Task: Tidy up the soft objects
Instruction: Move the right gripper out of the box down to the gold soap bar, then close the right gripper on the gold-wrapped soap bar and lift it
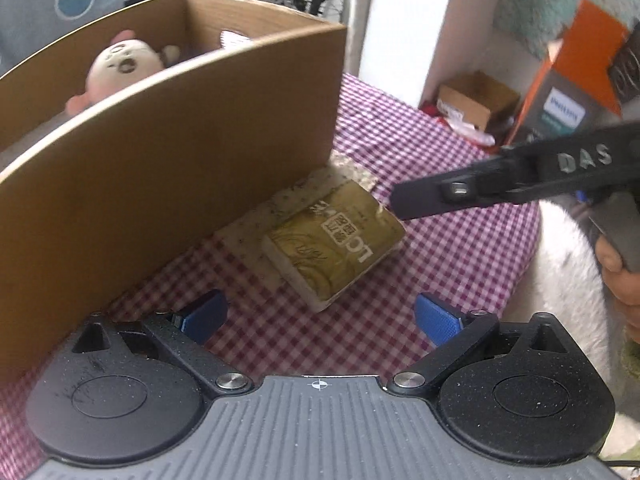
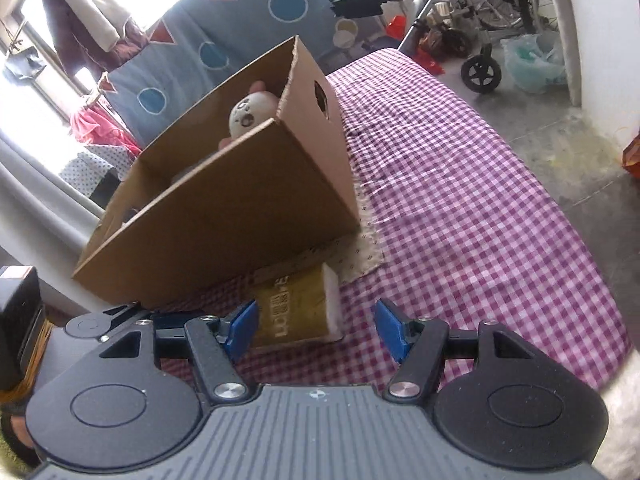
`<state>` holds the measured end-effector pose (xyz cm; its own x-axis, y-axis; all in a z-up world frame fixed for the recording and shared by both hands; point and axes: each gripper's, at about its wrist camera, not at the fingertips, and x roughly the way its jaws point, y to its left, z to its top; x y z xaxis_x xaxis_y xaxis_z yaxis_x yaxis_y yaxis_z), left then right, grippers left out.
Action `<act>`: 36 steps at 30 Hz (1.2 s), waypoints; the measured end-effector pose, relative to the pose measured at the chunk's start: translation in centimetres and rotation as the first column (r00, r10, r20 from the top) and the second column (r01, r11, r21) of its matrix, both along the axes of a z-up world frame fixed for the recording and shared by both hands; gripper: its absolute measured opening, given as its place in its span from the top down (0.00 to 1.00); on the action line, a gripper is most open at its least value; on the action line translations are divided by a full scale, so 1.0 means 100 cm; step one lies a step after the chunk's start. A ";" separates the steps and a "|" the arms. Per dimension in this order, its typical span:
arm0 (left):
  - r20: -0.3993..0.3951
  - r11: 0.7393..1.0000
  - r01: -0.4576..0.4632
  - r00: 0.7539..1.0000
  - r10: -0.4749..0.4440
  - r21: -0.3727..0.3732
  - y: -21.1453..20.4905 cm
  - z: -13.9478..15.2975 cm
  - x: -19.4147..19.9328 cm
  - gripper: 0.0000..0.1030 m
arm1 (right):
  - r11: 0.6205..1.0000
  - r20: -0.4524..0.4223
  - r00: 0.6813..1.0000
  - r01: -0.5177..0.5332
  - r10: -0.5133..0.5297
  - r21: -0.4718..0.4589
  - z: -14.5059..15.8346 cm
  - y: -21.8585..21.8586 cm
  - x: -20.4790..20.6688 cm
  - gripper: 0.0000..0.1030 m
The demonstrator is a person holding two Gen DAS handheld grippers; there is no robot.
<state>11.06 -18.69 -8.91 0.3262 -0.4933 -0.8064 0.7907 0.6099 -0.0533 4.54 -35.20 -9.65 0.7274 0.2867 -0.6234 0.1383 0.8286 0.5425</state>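
Cardboard box wall hiding most of plush toy, gold-wrapped tissue pack on patterned cloth, print blurred, left gripper spread, right gripper spread.

Black tool, blue fingertip pads, silver screws, ribbed grey housing

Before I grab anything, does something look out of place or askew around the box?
The cardboard box sits partly on a beige cloth, whose edge sticks out from under its corner. A gold tissue pack lies skewed on that cloth, outside the box, while the plush toy is already inside. Both grippers are open and hold nothing.
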 end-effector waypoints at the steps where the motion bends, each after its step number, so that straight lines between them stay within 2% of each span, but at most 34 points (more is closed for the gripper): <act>1: 0.006 1.000 0.005 1.000 -0.006 0.012 -0.006 -0.003 -0.001 0.04 | 1.000 0.001 1.000 0.001 -0.001 0.001 -0.003 0.000 0.003 0.35; 6: 0.043 0.997 0.020 0.999 -0.024 0.075 -0.020 -0.016 -0.002 0.06 | 1.000 -0.014 1.000 -0.021 0.021 -0.016 -0.020 0.005 0.020 0.36; 9: 0.047 0.998 0.022 0.999 -0.025 0.056 -0.023 -0.017 -0.001 0.07 | 0.999 -0.002 1.000 -0.028 0.028 -0.045 -0.026 0.010 0.023 0.37; 14: 0.054 0.999 0.020 0.998 -0.021 0.031 -0.026 -0.019 0.001 0.11 | 0.995 0.013 0.999 -0.045 0.046 -0.092 -0.026 0.017 0.027 0.49; 16: 0.060 1.000 0.024 0.998 -0.025 0.017 -0.029 -0.019 0.000 0.18 | 0.996 0.017 0.998 -0.059 0.060 -0.073 -0.027 0.018 0.028 0.54; 20: 0.068 1.000 0.010 0.998 -0.011 0.020 -0.032 -0.018 0.000 0.19 | 0.996 0.032 0.996 -0.081 0.082 -0.044 -0.030 0.025 0.028 0.53; 26: 0.083 1.000 -0.002 0.997 0.002 -0.006 -0.024 -0.006 -0.008 0.20 | 0.996 0.033 0.997 -0.065 0.067 -0.064 -0.024 0.032 0.023 0.55; 36: 0.155 0.997 -0.012 0.988 0.024 -0.078 -0.006 0.024 -0.031 0.20 | 0.995 0.059 0.997 -0.053 0.058 -0.086 0.000 0.046 -0.001 0.55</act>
